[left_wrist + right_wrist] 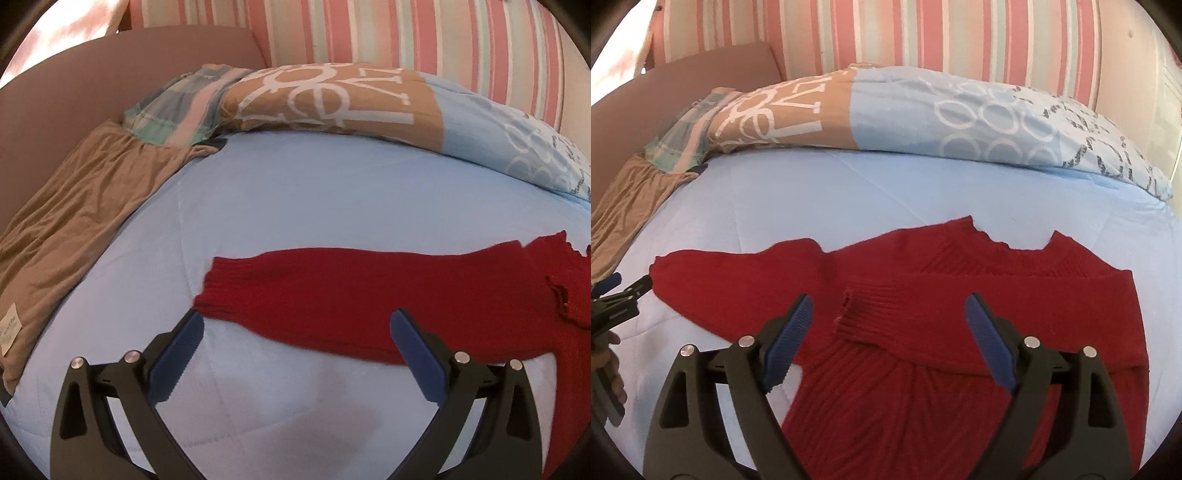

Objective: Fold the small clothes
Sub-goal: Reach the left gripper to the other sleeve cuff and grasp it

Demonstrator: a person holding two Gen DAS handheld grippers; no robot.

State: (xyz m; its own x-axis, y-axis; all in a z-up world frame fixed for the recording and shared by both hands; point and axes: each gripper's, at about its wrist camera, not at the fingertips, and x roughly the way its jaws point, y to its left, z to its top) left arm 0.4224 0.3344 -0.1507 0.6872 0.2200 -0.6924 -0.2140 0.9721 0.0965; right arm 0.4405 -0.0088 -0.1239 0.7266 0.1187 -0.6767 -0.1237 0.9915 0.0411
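A red knit sweater (960, 369) lies flat on the light blue bedspread (849, 192). One sleeve is folded across its chest, with the ribbed cuff (857, 317) between the fingers of my right gripper (889, 301), which hovers open just above it. The other sleeve (351, 295) stretches out to the left. My left gripper (297, 321) is open over that sleeve's cuff end (212, 288), its left pad beside the cuff and its right pad over the sleeve. The left gripper (631, 284) also shows at the right wrist view's left edge, by the cuff.
A brown garment (74, 229) lies along the bed's left side, with a striped folded cloth (173, 107) behind it. A printed tan and blue pillow (332, 99) lies across the head of the bed, against a pink striped wall (406, 33). A hand (609, 369) holds the left gripper.
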